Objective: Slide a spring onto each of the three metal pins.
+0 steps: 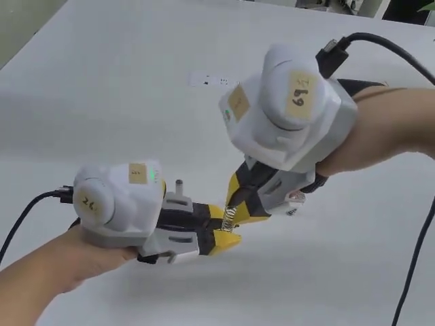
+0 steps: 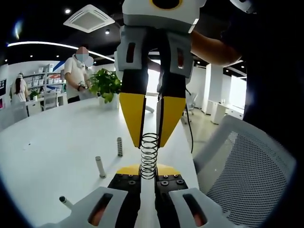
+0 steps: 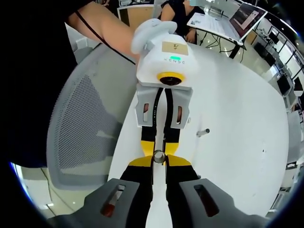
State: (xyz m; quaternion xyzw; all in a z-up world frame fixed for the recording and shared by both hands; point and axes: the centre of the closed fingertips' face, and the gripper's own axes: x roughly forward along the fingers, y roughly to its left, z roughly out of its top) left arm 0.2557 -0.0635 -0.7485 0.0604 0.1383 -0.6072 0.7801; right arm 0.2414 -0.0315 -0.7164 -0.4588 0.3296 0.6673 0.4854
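Now both grippers meet tip to tip over the table (image 1: pixel 102 102). In the head view we see the left gripper (image 2: pixel 148 176) reaching in from 8 o'clock and the right gripper (image 2: pixel 150 141) from 2 o'clock. One spring (image 2: pixel 149 156) sits between them, clear of the table.

Left jaws: together, pinching the spring's lower end. Right jaws: closed on its upper end from the opposite side. The coils between the two grips are bare. In the right gripper view we look along the spring's axis, and it shows as a small ring between both sets of yellow tips.

Pins, left gripper view: all three stand upright on the table, between 9 and 8 o'clock of the spring, apart from both grippers.
- far pin (image 2: pixel 119 146): ribbed along its length; too small for us to say whether that is a coil.
- middle pin (image 2: pixel 99 167): smooth.
- near pin (image 2: pixel 65 202): smooth, close to the view's edge.

A mesh chair (image 2: pixel 247 156) stands at 3 o'clock of the grippers, beyond the table's edge.
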